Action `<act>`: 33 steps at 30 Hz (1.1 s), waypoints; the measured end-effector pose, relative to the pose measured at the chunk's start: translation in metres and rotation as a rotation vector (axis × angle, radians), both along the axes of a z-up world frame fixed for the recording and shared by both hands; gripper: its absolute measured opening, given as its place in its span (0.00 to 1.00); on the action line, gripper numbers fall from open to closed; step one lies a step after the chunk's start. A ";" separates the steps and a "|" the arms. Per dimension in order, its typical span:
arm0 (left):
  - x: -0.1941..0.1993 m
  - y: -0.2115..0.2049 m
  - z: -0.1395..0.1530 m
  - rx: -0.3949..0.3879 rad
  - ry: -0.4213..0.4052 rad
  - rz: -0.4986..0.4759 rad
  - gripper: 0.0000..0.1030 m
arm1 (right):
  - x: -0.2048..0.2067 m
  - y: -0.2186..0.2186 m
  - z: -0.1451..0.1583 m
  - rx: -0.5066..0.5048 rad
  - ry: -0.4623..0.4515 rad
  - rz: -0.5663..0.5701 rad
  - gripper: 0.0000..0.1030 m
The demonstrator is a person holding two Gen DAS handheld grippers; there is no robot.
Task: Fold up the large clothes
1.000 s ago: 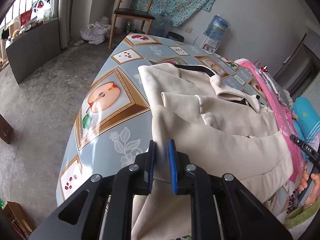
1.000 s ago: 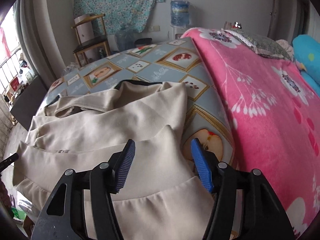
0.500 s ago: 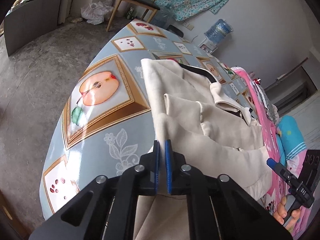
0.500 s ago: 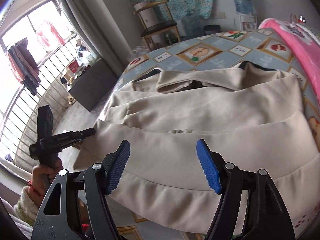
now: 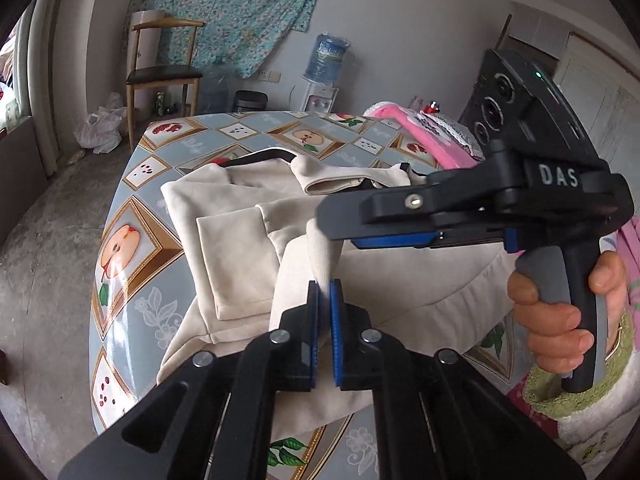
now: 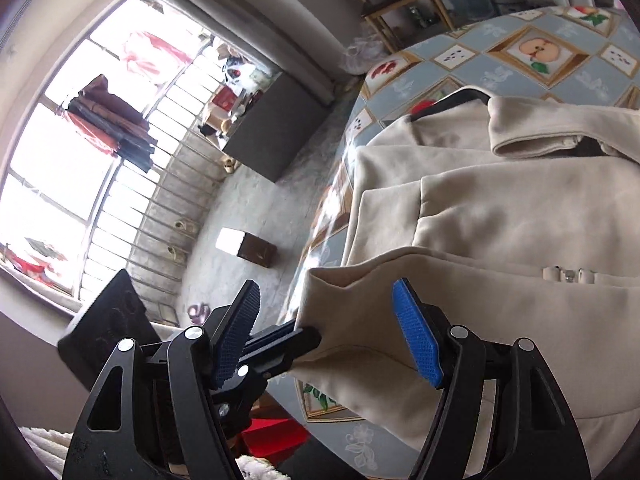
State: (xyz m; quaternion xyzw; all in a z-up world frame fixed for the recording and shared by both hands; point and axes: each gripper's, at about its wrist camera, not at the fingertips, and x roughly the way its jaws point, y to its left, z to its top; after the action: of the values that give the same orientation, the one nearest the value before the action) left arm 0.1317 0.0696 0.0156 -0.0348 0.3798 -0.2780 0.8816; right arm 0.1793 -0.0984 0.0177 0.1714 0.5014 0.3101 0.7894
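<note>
beige woven coat point(image 5: 400, 280), large, matte, lying collar-far on the table point(image 5: 132, 280); near hem hangs off the front edge. left gripper point(image 5: 324, 308): blue ribbed pads clamped tight on a pinched-up ridge of the hem corner. right gripper point(image 6: 328, 332): jaws closing, spread wide either side of the same corner, pads not yet pressing cloth; a hand point(image 5: 560, 312) holds its grey grip. step judged: taking the bottom edge for a fold toward the collar. next move calls for the right to close on the hem beside the left. beyond: patch pocket, folded collar, glossy fruit-print oilcloth, pink blanket point(image 5: 408, 128), wooden chair point(image 5: 164, 64), water dispenser point(image 5: 326, 72).
</note>
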 end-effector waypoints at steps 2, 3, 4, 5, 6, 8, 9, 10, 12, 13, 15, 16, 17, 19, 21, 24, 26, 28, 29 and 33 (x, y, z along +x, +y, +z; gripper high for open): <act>-0.002 0.000 -0.001 0.014 -0.005 -0.003 0.05 | 0.001 0.004 -0.003 -0.027 0.011 -0.001 0.48; -0.003 0.000 -0.002 0.015 -0.006 -0.007 0.05 | 0.001 0.005 -0.005 -0.047 0.011 -0.008 0.36; -0.003 0.001 -0.002 0.018 -0.007 -0.007 0.05 | 0.001 0.005 -0.006 -0.052 0.015 -0.013 0.31; -0.003 0.000 -0.003 0.024 -0.004 -0.007 0.05 | 0.001 0.005 -0.008 -0.042 0.023 -0.009 0.26; -0.002 0.000 -0.004 0.027 -0.001 -0.008 0.06 | 0.002 0.005 -0.009 -0.039 0.027 -0.007 0.16; -0.002 0.000 -0.005 0.028 0.002 -0.009 0.06 | -0.001 0.004 -0.008 -0.049 0.017 -0.010 0.13; -0.002 0.000 -0.004 0.031 0.001 -0.008 0.09 | -0.001 0.004 -0.007 -0.056 0.010 -0.011 0.11; -0.001 -0.001 -0.004 0.035 0.001 -0.010 0.12 | -0.002 0.003 -0.006 -0.062 0.005 -0.014 0.11; 0.000 -0.003 -0.004 0.051 -0.007 -0.012 0.32 | -0.001 0.002 -0.005 -0.053 0.008 -0.016 0.11; 0.001 -0.004 -0.005 0.067 -0.011 -0.010 0.38 | 0.001 0.001 -0.005 -0.049 0.009 -0.017 0.11; 0.005 -0.008 -0.008 0.098 -0.019 -0.010 0.45 | 0.002 0.000 -0.003 -0.042 0.012 -0.017 0.10; 0.007 -0.010 -0.010 0.107 -0.018 -0.010 0.45 | 0.002 0.000 -0.003 -0.038 0.013 -0.015 0.10; 0.011 -0.012 -0.012 0.124 -0.012 -0.002 0.45 | 0.002 0.001 -0.002 -0.035 0.012 -0.011 0.10; 0.019 -0.015 -0.018 0.160 -0.001 0.013 0.45 | 0.002 0.003 0.000 -0.034 0.006 -0.007 0.11; 0.027 -0.016 -0.024 0.169 0.007 0.033 0.41 | 0.001 0.005 0.002 -0.023 -0.001 -0.001 0.11; 0.038 -0.013 -0.030 0.133 0.051 0.060 0.11 | -0.001 -0.003 0.006 -0.004 -0.029 -0.021 0.24; 0.045 -0.007 -0.035 0.115 0.087 0.107 0.05 | -0.007 -0.017 0.011 -0.006 -0.056 -0.053 0.32; 0.049 0.000 -0.039 0.084 0.114 0.135 0.05 | -0.016 -0.038 0.016 -0.011 -0.093 -0.106 0.53; 0.050 0.002 -0.039 0.073 0.122 0.142 0.05 | -0.024 -0.052 0.018 -0.028 -0.113 -0.140 0.59; 0.050 0.002 -0.041 0.086 0.123 0.145 0.05 | -0.052 -0.114 0.014 -0.153 -0.152 -0.295 0.65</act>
State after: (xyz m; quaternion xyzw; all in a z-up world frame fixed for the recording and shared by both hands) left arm 0.1812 0.0718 -0.0249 -0.0413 0.4414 -0.1943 0.8750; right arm 0.1272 -0.2128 0.0319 0.1587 0.4317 0.1638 0.8727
